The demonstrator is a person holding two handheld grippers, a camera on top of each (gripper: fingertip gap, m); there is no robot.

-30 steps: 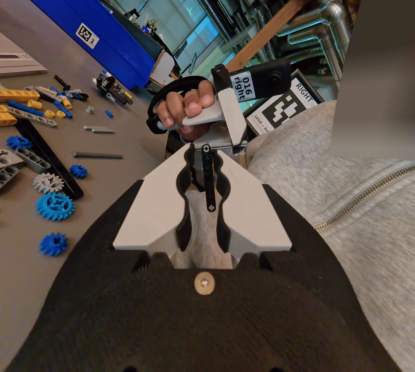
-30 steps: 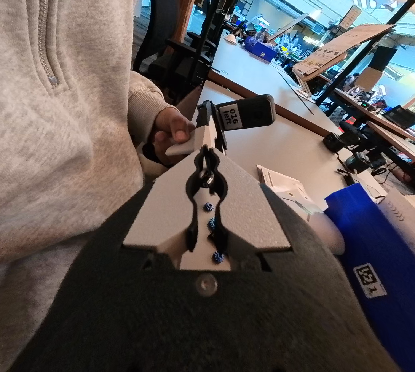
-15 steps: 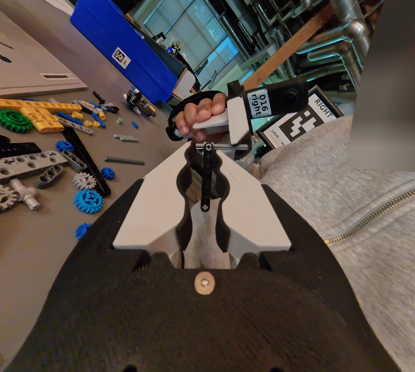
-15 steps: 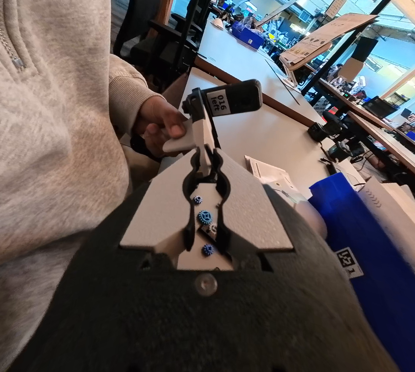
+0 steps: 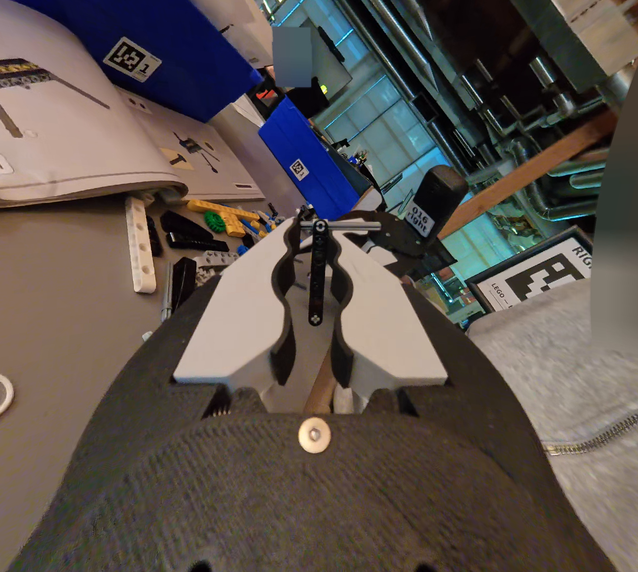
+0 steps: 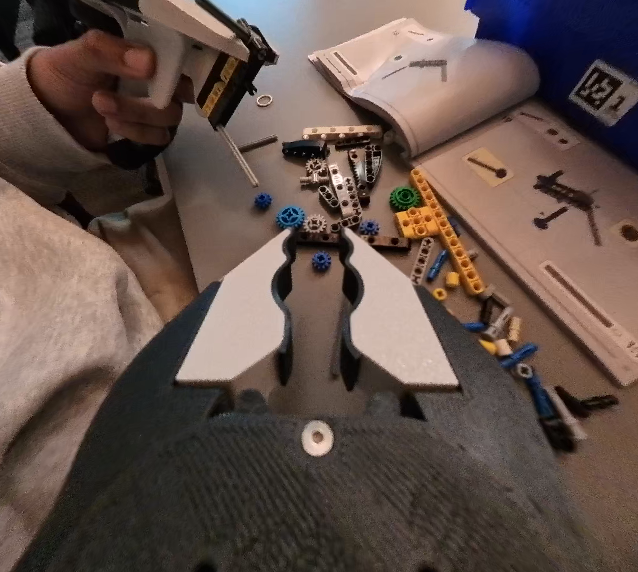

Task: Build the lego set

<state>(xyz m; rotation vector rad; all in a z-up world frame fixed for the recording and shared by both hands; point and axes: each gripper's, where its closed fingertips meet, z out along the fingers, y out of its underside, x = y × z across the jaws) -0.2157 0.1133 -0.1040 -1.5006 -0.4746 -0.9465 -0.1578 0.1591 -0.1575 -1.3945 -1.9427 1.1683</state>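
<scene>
My left gripper (image 5: 312, 227) is shut on a small lego assembly: a thin black beam (image 5: 317, 276) stands between the fingers, with a grey axle (image 5: 340, 227) through its top hole. In the right wrist view the left gripper (image 6: 255, 51) is at upper left, held above the table. A black and yellow block (image 6: 221, 89) and the grey axle (image 6: 240, 158) hang below it. My right gripper (image 6: 316, 234) is open and empty, low over the loose parts. A small blue gear (image 6: 321, 261) lies between its fingers and a black beam (image 6: 317, 238) lies at its tips.
Loose parts lie on the grey table: a long yellow beam (image 6: 445, 231), a green gear (image 6: 404, 198), a blue gear (image 6: 290, 217) and grey beams (image 6: 341, 193). An open instruction booklet (image 6: 431, 79) and a blue bin (image 6: 552, 3) stand behind them. A grey sleeve (image 6: 51, 279) is at the left.
My right gripper has let go at the axle, opened, and swung away from the left gripper down over the parts pile. The left gripper has turned towards the table, still holding the assembly.
</scene>
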